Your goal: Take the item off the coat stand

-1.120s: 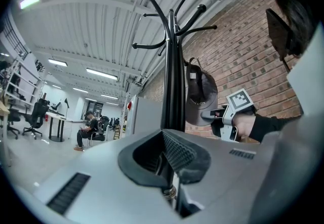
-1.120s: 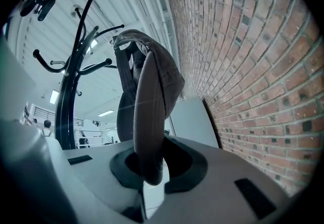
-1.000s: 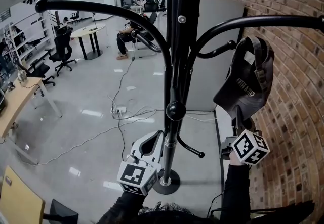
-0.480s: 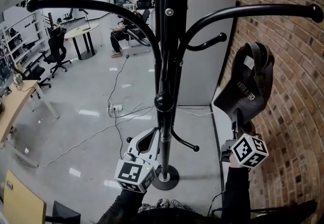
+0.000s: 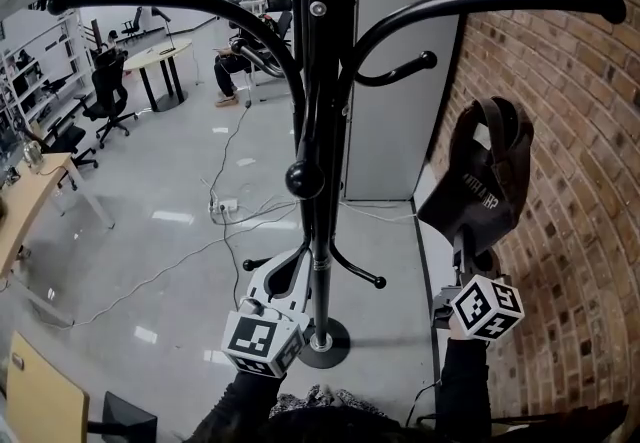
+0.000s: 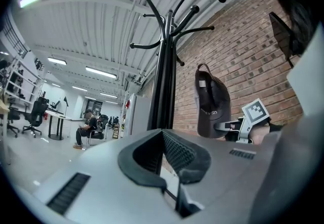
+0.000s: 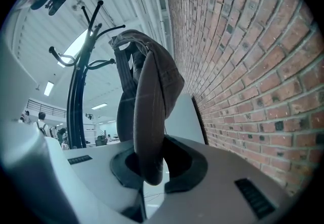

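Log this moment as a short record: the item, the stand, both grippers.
item: dark cap, brim pointing down
right gripper: shut on the cap's brim, holding it up
left gripper: shut, nothing in it, low beside the stand's pole
coat stand: black, visible hooks bare; the cap is clear of them, to the right
backdrop: brick wall behind the cap

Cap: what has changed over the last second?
The cap has come off the hook, drawn down and away by the right gripper, still shut on its brim. The left gripper stayed low beside the pole, holding nothing.
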Motion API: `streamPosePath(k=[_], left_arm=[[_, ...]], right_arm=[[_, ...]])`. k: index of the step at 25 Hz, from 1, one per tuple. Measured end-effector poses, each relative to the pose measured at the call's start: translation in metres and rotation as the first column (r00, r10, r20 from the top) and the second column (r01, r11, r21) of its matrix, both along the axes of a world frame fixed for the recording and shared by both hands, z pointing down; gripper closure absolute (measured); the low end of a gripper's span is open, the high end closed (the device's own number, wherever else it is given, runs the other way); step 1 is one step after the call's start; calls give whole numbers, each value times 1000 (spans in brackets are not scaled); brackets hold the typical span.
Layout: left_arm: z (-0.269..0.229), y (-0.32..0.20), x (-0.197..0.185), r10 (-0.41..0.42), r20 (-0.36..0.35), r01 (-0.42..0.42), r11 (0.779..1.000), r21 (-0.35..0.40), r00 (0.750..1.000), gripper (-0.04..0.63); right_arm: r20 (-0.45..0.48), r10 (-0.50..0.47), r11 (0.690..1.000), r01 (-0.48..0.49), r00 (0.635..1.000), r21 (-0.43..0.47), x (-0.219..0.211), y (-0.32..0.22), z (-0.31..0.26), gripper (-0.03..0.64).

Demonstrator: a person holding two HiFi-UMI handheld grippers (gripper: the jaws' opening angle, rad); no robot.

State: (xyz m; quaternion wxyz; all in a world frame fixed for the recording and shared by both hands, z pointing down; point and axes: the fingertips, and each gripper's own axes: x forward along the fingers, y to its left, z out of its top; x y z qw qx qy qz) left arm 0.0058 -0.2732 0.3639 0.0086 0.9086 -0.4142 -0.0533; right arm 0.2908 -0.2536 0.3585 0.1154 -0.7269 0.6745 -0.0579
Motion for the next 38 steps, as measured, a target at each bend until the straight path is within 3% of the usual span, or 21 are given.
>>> streamPosePath(k=[20, 38], left_arm=[[10, 26, 10, 14, 2, -14, 1000, -15, 1000, 591], [16, 36, 19, 34, 15, -34, 999, -16, 999, 591]], right_arm=[[7, 67, 996, -66, 998, -63, 22, 70, 47, 580], [19, 90, 993, -89, 996, -74, 29, 82, 57, 580]])
